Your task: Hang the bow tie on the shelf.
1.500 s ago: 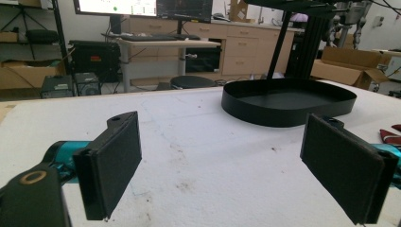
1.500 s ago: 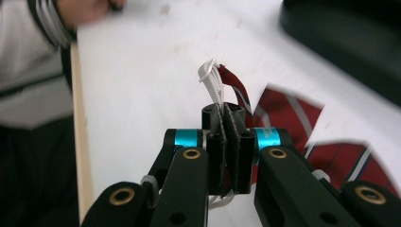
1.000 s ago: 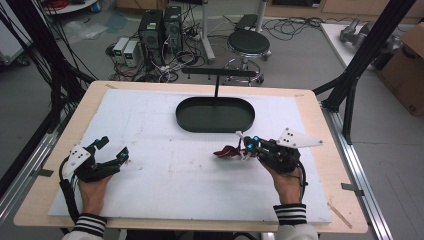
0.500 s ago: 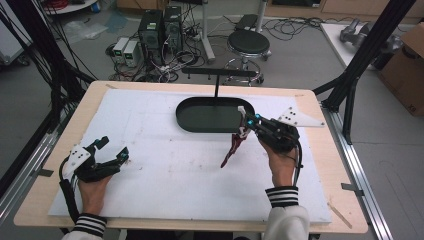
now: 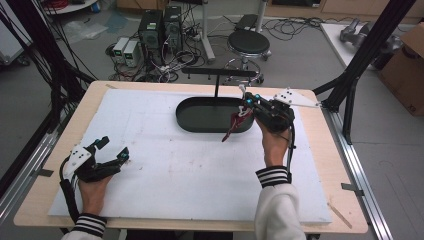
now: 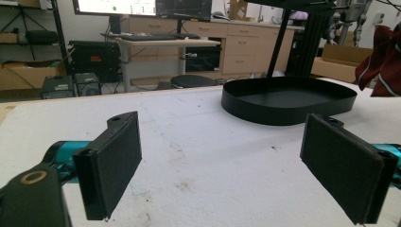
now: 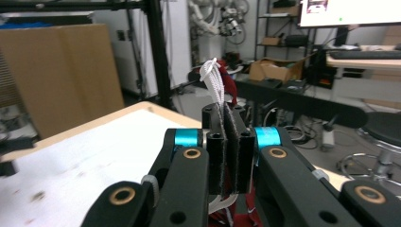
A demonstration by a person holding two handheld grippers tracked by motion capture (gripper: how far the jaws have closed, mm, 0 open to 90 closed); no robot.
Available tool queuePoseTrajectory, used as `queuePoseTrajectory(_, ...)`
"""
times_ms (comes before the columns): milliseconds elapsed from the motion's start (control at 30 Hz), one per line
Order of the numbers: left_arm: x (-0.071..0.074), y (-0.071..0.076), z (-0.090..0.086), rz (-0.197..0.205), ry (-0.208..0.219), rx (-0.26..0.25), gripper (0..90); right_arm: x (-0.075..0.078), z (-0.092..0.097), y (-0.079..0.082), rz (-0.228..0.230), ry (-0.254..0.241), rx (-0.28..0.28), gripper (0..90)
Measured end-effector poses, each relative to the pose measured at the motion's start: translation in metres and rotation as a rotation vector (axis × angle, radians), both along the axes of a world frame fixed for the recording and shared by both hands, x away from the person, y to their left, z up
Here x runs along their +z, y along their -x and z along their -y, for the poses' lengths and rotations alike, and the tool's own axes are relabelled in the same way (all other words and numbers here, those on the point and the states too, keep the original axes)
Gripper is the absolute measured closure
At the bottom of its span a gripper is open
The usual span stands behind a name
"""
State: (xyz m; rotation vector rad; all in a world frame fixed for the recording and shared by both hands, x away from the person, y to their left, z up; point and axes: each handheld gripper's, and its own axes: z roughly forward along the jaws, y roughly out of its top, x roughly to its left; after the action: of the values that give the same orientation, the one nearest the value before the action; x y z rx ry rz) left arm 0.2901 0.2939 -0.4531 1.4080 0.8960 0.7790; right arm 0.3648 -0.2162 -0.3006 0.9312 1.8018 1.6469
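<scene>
Currently the counter (image 5: pixel 150 200) carries a black oval tray (image 5: pixel 200 122) with a T-shaped stand. The right tool (image 5: pixel 248 102), jaws clamped on a dark red cloth (image 5: pixel 233 126), holds it over the tray's right end; lift higher so the hanging tail clears the rim. The left tool (image 5: pixel 112 152) rests wide open, empty.
</scene>
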Motion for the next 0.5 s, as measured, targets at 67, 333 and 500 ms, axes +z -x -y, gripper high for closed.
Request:
queuePoseTrajectory(67,0.0,0.0,0.0,0.0,0.001,0.001,13.6,0.0,-0.001,-0.005,0.013,-0.009,-0.024,87.5)
queuePoseTrajectory(333,0.0,0.0,0.0,-0.003,0.0,0.001,13.6,0.0,-0.001,-0.025,-0.002,-0.029,-0.061,87.5)
queuePoseTrajectory(500,0.0,0.0,0.0,-0.004,0.0,0.001,13.6,-0.003,-0.007,-0.035,0.008,-0.037,-0.099,87.5)
